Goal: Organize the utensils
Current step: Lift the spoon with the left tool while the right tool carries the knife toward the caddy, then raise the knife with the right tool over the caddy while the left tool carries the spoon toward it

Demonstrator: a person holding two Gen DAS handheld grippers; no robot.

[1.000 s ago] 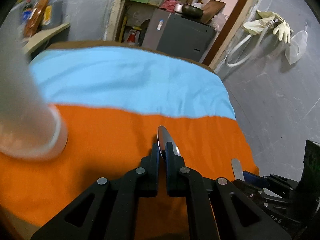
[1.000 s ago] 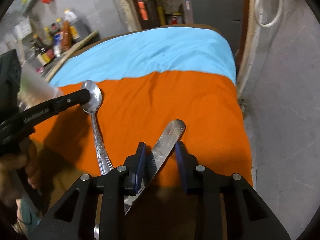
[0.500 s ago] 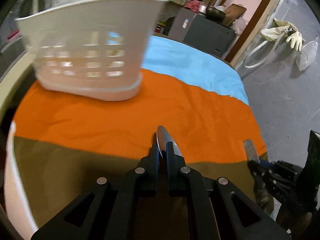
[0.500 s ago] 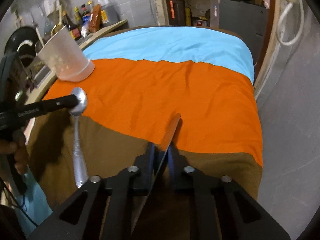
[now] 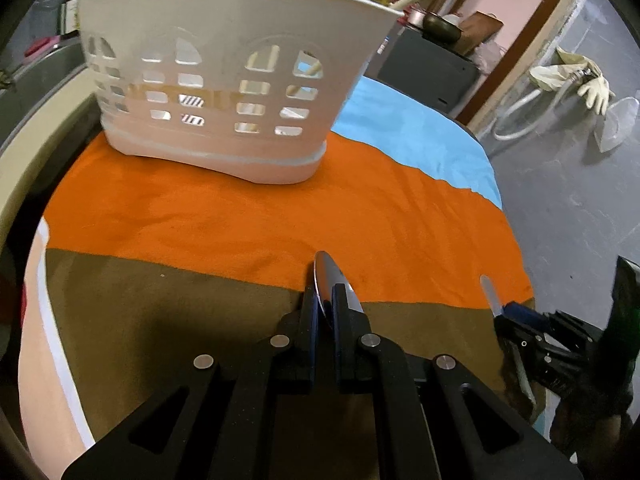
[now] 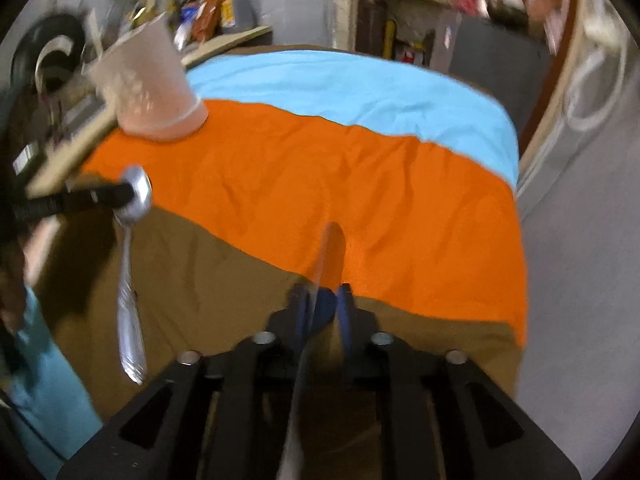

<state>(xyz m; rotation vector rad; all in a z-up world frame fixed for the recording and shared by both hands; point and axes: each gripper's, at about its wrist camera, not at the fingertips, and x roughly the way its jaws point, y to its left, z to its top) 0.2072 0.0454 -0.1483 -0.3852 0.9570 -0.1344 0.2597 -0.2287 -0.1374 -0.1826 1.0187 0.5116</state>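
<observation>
My left gripper is shut on a steel spoon by its bowl. In the right wrist view the spoon hangs handle down from the left gripper. My right gripper is shut on a butter knife whose blade points forward. In the left wrist view the knife sticks up from the right gripper at the right edge. Both are held above the near edge of the cloth-covered table. A white perforated utensil basket stands on the orange cloth at the far left.
The basket holds several sticks. Orange, blue and brown cloths cover the table. A grey cabinet stands behind it, bottles on a shelf at the back left, and bare grey floor to the right.
Both grippers have drawn back and up from the orange cloth, each carrying its utensil. The right gripper closed on the knife. The basket now looms nearer in the left wrist view.
</observation>
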